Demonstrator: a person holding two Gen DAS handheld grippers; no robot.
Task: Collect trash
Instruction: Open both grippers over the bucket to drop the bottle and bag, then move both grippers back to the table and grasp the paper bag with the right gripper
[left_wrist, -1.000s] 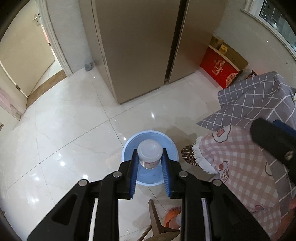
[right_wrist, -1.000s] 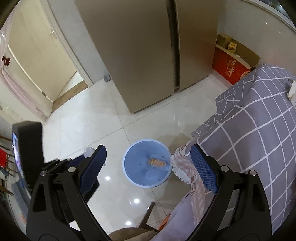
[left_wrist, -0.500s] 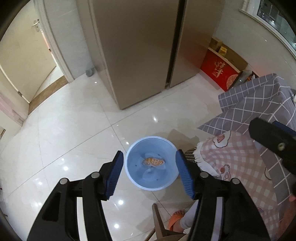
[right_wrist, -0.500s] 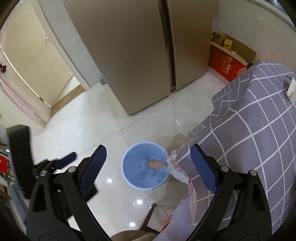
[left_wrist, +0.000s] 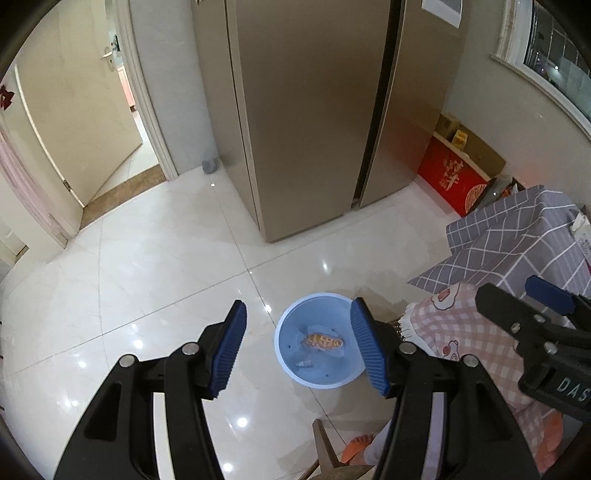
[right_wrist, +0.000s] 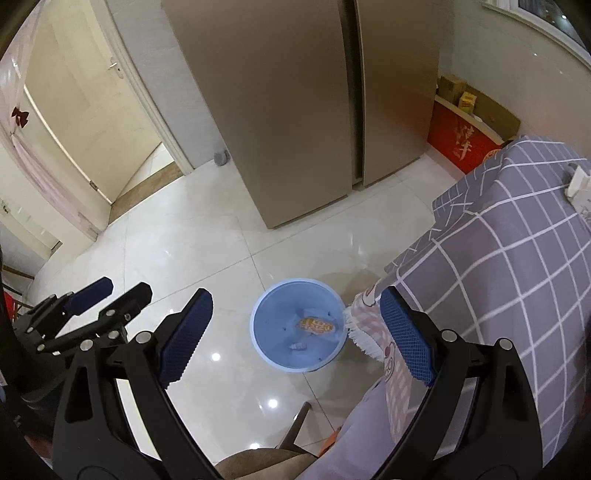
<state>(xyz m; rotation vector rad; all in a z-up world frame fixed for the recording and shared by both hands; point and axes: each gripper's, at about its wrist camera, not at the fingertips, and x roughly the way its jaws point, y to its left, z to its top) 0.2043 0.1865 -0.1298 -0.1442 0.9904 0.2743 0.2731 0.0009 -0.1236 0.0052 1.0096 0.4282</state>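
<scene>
Blue bin (left_wrist: 318, 376) on floor: holds orange wrapper (left_wrist: 323, 340), small white scrap beside it. Above bin: left gripper (left_wrist: 298, 350), jaws spread, empty. Right gripper (right_wrist: 295, 338), jaws spread, empty.

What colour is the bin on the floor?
Light blue bin, clearest in the left wrist view.

Glossy white tile floor (left_wrist: 147, 266); tall bronze fridge (left_wrist: 306, 110) at 12; open door (left_wrist: 70, 110) at 10; grey checked tablecloth (right_wrist: 517, 240) at 3; window (left_wrist: 554, 48) at 2.
</scene>
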